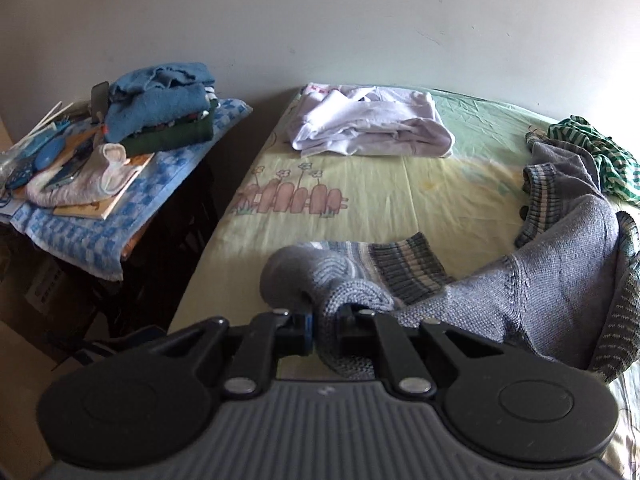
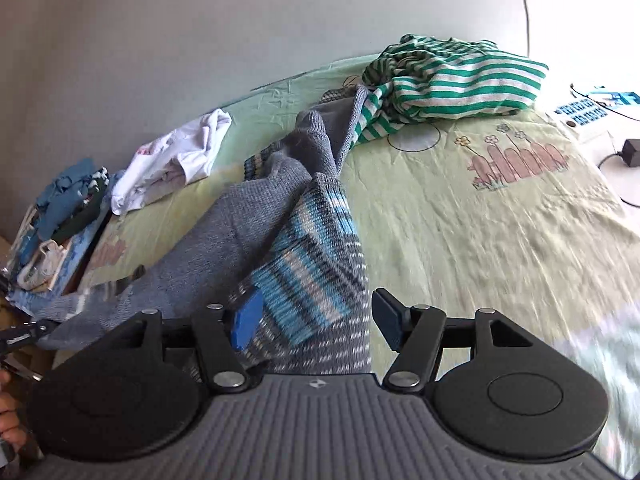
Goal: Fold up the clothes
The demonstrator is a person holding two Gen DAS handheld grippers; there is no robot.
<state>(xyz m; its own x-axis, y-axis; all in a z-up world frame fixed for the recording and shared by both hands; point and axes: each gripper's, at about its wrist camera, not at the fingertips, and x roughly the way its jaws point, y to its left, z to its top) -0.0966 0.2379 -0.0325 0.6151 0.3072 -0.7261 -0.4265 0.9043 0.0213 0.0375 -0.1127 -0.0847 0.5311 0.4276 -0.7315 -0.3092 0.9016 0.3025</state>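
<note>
A grey-blue knitted sweater point(image 1: 540, 288) with striped cuffs lies rumpled across the bed. My left gripper point(image 1: 325, 322) is shut on a fold of its sleeve near the bed's front left edge. In the right wrist view the same sweater point(image 2: 248, 232) runs diagonally, its blue-striped panel point(image 2: 312, 276) lying between the fingers of my right gripper point(image 2: 316, 320). That gripper stands open; its blue pads point(image 2: 248, 320) do not press on the knit. The left gripper point(image 2: 24, 334) shows at the far left edge there, with a hand point(image 2: 8, 420) below it.
A white garment point(image 1: 368, 124) lies at the bed's far side and a green-striped one point(image 2: 452, 80) at the far right. Beside the bed a side table point(image 1: 80, 208) carries folded blue towels point(image 1: 160, 104) and books. A wall runs behind. Cables and a charger point(image 2: 632, 146) lie right of the bed.
</note>
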